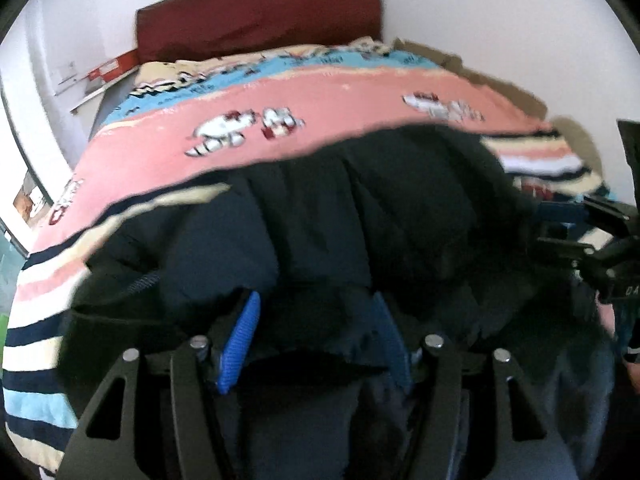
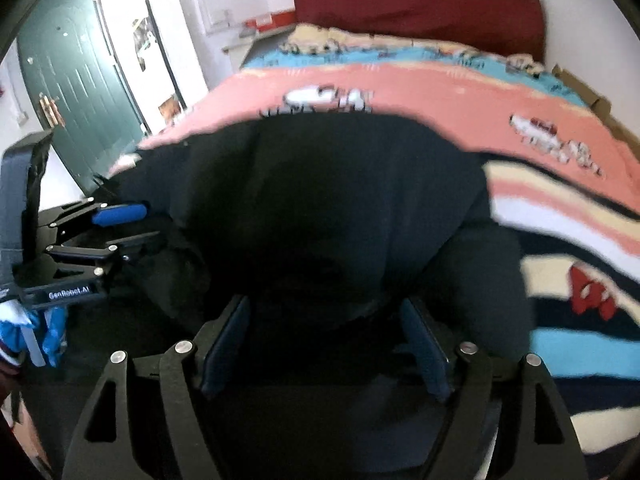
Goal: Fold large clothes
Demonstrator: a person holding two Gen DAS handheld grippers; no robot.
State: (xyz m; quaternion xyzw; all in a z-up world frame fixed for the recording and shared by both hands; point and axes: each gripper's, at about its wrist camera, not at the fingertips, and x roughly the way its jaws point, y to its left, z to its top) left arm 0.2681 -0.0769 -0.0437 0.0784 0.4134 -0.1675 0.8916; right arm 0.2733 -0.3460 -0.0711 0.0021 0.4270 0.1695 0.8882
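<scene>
A large dark navy padded jacket [image 1: 320, 216] lies bunched on the striped bedspread [image 1: 320, 96]; it also fills the middle of the right wrist view [image 2: 328, 208]. My left gripper [image 1: 316, 328] has its blue-padded fingers [image 1: 240, 340] spread wide, with jacket fabric lying between them. My right gripper [image 2: 324, 340] is also spread wide over the jacket's near edge, fabric between its fingers [image 2: 424, 348]. Each gripper shows from the side in the other's view: the right one [image 1: 592, 240], the left one [image 2: 116, 224].
The bed has a dark red headboard [image 1: 260, 16] against a white wall. A green door [image 2: 76, 80] stands at the left of the room. Red and white boxes [image 1: 108, 72] sit beside the bed's far left corner. A cardboard edge [image 1: 500, 80] runs along the bed's right side.
</scene>
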